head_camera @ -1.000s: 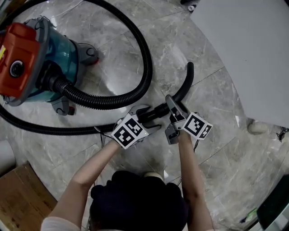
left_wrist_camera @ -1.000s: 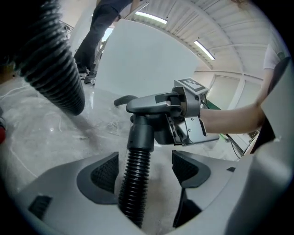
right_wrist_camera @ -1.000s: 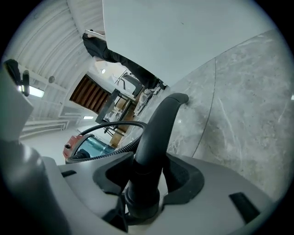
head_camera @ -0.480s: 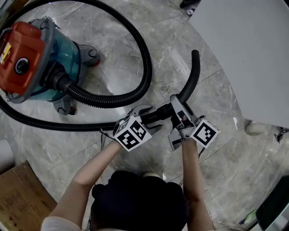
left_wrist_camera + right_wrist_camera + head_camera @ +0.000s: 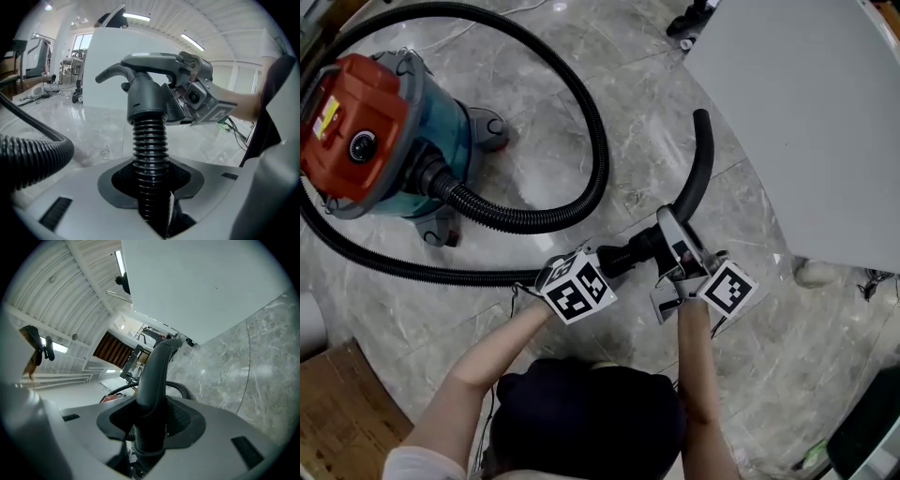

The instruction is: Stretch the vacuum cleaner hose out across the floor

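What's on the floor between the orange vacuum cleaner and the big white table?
In the head view, a loop of black hose curls over the marble floor between them, and its curved end tube pokes in too.

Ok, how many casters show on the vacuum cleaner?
2. One caster juts from the vacuum cleaner at its upper right in the head view, the other caster at its lower edge. More may hide underneath.

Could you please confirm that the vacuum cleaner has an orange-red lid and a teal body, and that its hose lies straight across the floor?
Not quite: in the head view the hose curves in a wide loop from the vacuum cleaner, not straight. The orange-red lid and teal body are right.
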### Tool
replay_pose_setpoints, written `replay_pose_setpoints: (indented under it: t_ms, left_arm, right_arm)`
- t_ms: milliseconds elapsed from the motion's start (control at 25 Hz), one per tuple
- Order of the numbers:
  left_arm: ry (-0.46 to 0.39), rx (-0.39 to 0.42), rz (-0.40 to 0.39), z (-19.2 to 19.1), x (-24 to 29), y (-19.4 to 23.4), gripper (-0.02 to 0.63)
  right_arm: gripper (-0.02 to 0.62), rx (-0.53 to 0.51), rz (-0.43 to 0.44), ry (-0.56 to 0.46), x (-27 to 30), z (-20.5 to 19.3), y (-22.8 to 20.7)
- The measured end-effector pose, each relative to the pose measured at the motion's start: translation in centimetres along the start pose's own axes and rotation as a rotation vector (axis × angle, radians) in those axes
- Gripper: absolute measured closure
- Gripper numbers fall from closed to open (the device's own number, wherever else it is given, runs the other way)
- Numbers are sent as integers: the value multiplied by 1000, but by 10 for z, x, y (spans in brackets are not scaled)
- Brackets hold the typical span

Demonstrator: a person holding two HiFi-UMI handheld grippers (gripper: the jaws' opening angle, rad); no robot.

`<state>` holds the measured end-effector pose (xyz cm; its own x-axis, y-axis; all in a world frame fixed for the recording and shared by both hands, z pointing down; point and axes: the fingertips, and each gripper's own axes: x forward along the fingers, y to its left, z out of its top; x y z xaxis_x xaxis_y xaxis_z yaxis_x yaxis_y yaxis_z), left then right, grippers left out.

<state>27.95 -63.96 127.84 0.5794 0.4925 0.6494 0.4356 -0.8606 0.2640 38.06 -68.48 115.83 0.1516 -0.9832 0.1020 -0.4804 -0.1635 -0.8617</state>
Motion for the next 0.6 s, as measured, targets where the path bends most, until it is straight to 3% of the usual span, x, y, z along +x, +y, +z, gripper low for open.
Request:
replay_pose_setpoints:
  t_ms: [200, 600]
  left_arm:
    - [15, -35, -76, 12, -7, -11, 451]
    - [-18, -90, -114, 60, -52, -25, 453]
  right_arm:
    - [419, -2, 9, 9, -3, 10, 12]
    - [419, -15, 32, 40, 3, 40, 71]
